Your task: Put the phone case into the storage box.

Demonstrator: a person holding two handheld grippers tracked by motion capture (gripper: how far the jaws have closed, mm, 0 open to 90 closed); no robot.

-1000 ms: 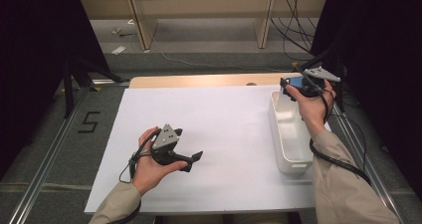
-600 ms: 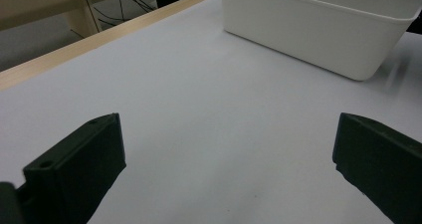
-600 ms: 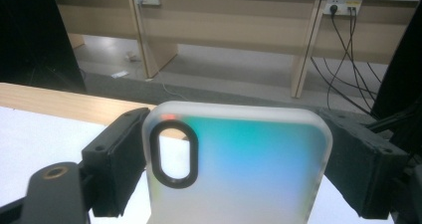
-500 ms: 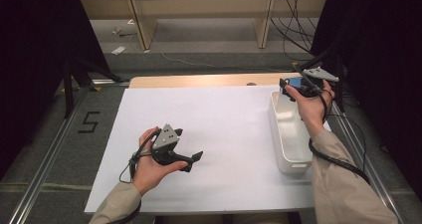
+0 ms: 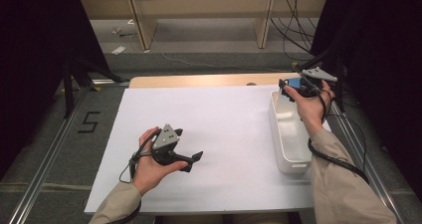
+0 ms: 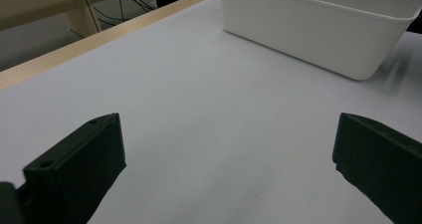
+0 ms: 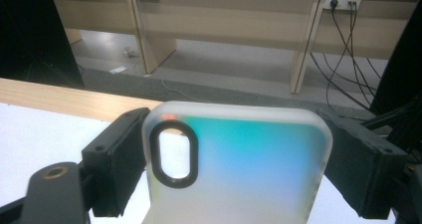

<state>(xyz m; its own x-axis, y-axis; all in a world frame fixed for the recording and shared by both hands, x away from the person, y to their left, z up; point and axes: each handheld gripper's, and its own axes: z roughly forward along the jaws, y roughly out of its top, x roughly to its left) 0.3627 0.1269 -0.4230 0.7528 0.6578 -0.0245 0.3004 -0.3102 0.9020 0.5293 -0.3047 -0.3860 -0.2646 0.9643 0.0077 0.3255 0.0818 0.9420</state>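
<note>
The right tool (image 7: 234, 164) is clamped on a phone case (image 7: 239, 169) above the bin (image 5: 288, 134) at right; the left tool (image 6: 224, 169) is apart, lower left.

You have the phone case (image 7: 239, 167) upright between your right gripper's (image 5: 293, 89) jaws: frosted, tinted teal to blue, with 1 black-rimmed oval camera cutout, held above the white bin's (image 5: 288, 159) far end

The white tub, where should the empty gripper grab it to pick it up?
Probably the white tub's long near wall, coming down from above with the left gripper, one jaw inside and one outside. The tub is open-topped with thin upright walls, and that side faces the left gripper. The right gripper holds a phone case.
</note>
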